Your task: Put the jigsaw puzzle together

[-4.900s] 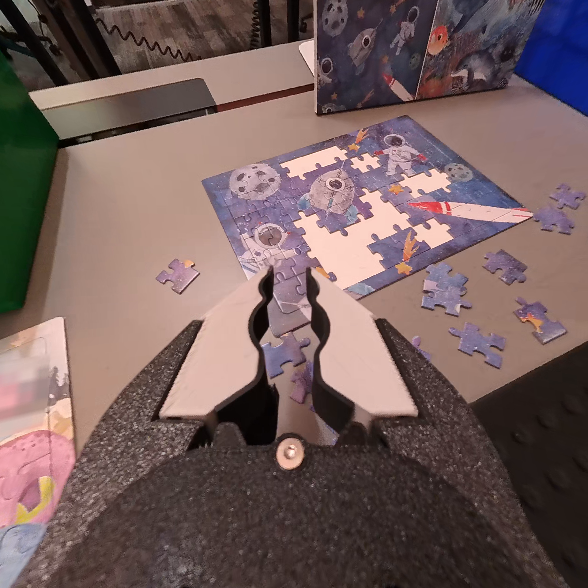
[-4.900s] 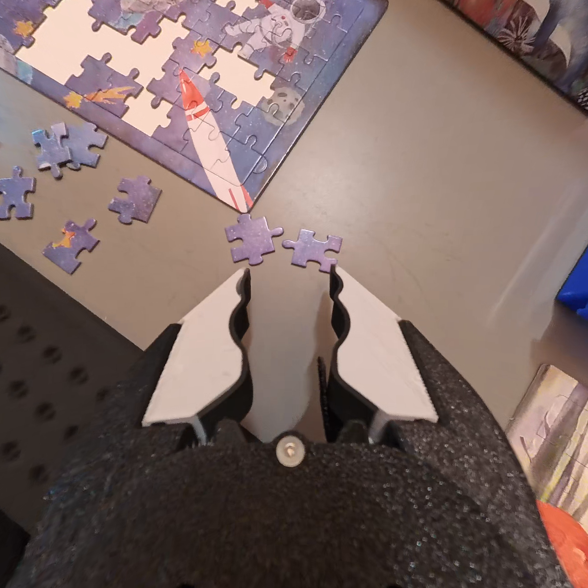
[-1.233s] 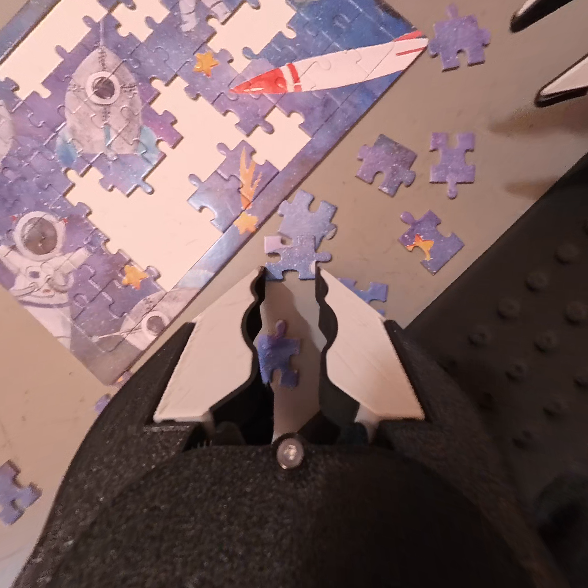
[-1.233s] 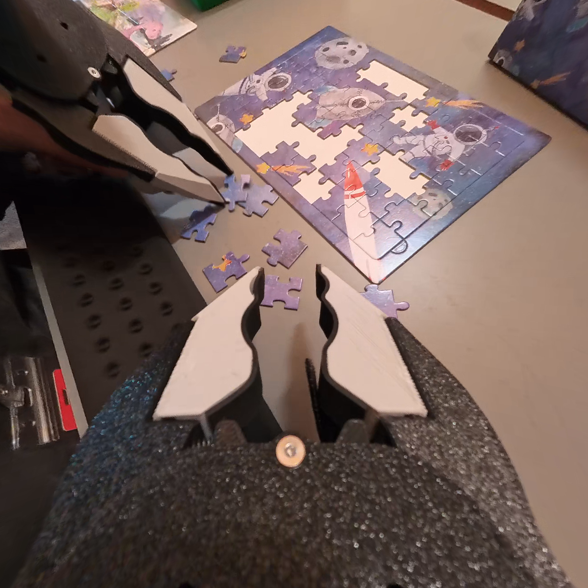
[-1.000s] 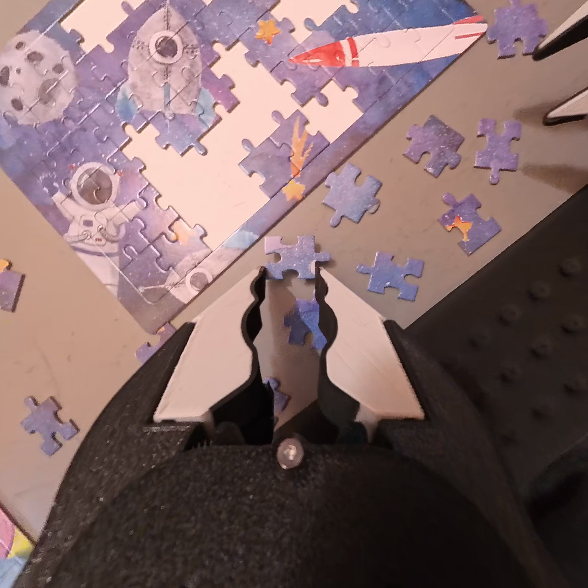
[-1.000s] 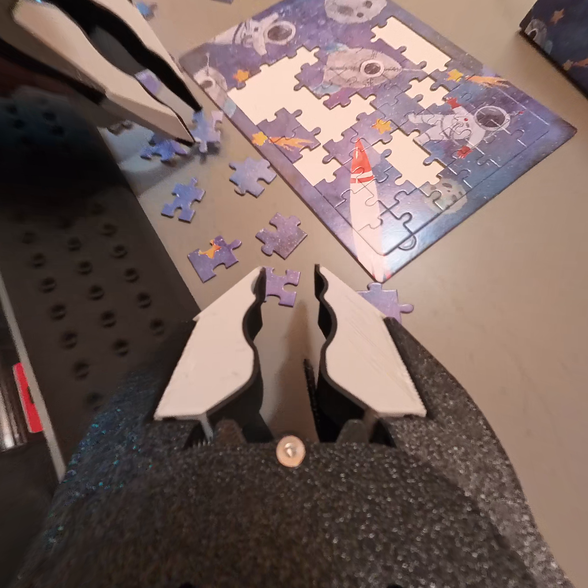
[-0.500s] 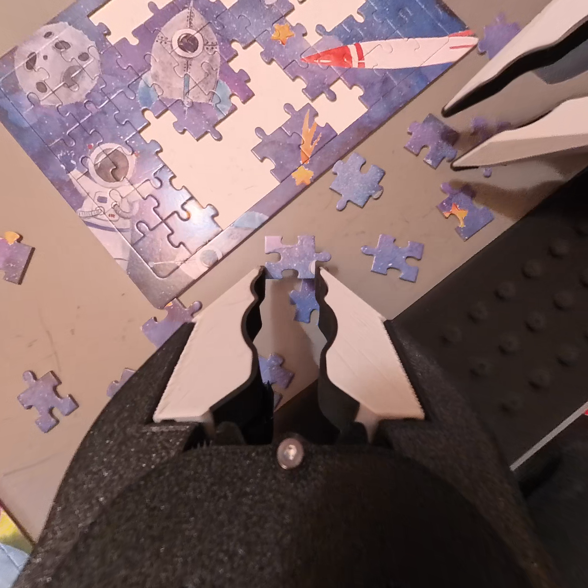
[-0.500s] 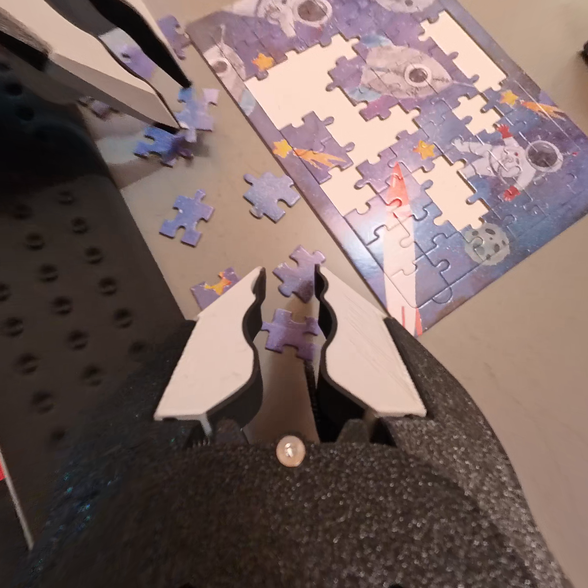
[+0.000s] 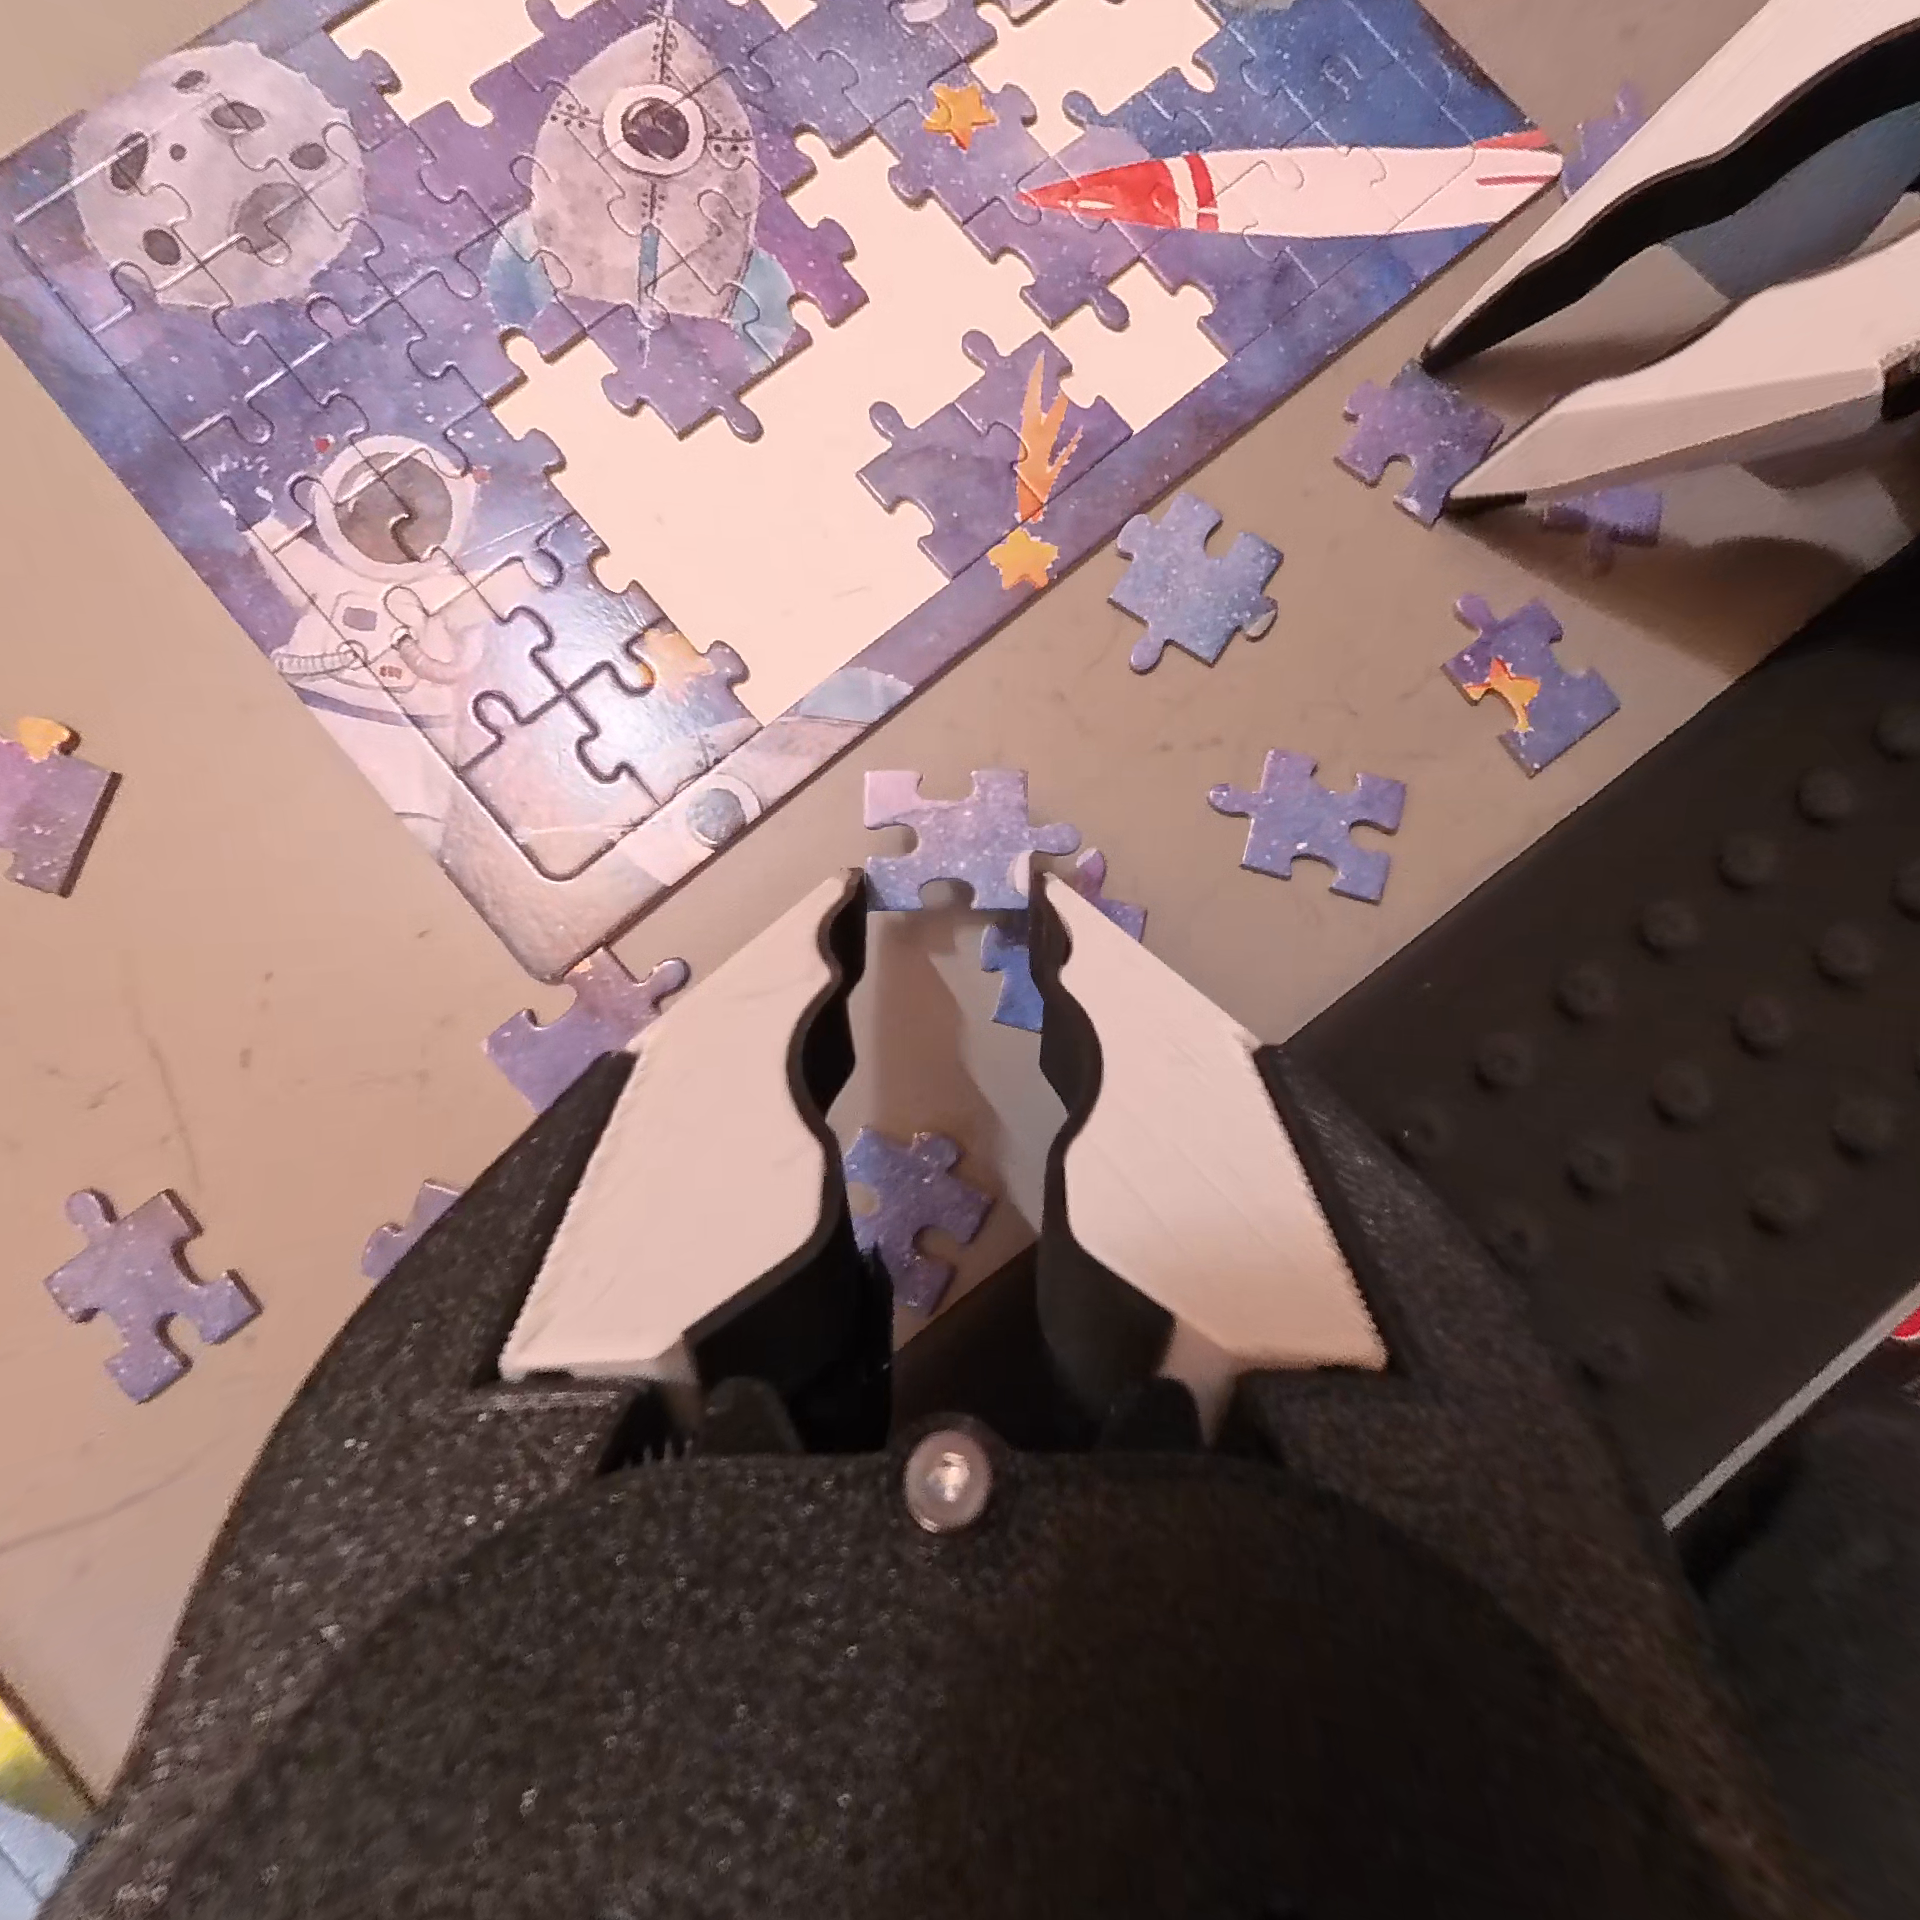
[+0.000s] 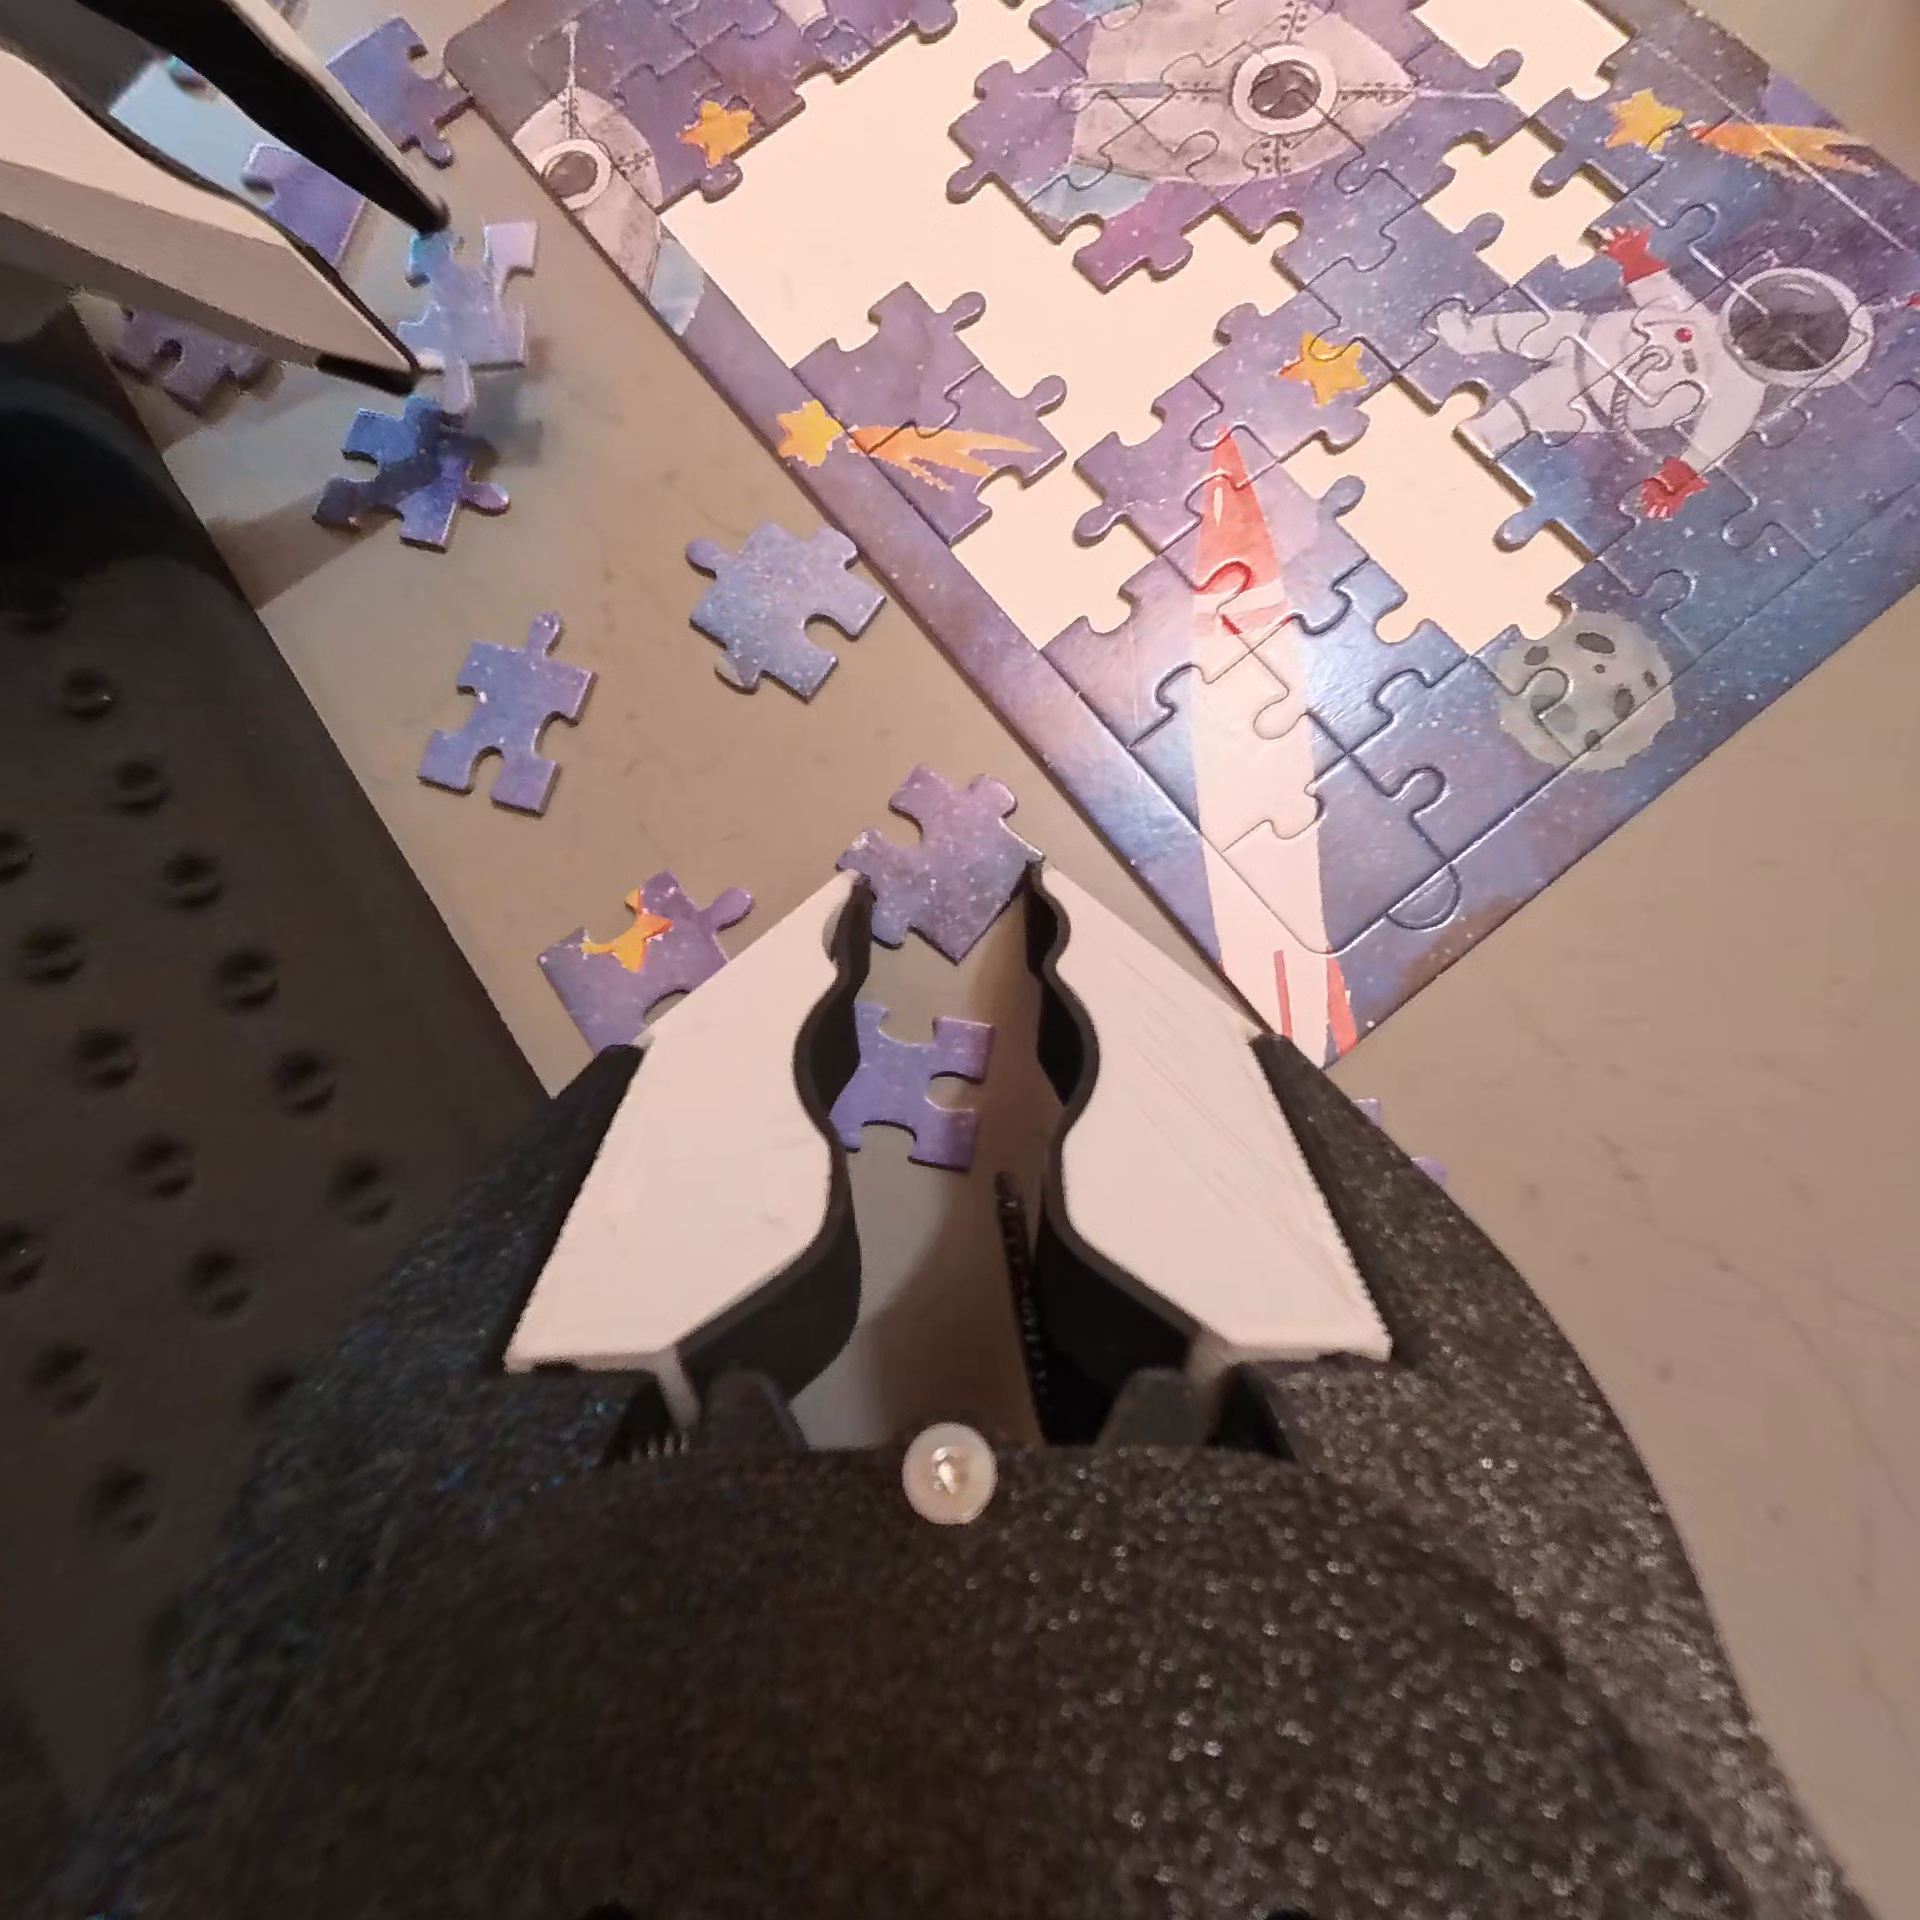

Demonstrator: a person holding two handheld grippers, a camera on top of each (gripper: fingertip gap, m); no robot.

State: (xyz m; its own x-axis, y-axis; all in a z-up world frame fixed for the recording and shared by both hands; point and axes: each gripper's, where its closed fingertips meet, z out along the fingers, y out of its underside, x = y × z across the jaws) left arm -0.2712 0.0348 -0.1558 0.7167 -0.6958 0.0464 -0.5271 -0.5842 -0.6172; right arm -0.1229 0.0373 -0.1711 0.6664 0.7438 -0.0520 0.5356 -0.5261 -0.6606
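Puzzle [image 9: 623, 343] lies part-filled on the table while the left gripper [image 9: 951, 883], now lifted, pinches a blue piece [image 9: 961, 836] and the right gripper [image 10: 945, 883] closes around a purple piece [image 10: 940, 868].

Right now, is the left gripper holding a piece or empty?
Holding: the left gripper pinches a blue puzzle piece between its tips, above the table.

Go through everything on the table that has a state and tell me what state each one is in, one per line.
left gripper: shut on a blue-purple piece, held off the table.
right gripper: jaws either side of a purple piece; grip unclear.
jigsaw puzzle: partly assembled, several white gaps.
loose pieces: scattered flat on the table, unplaced.
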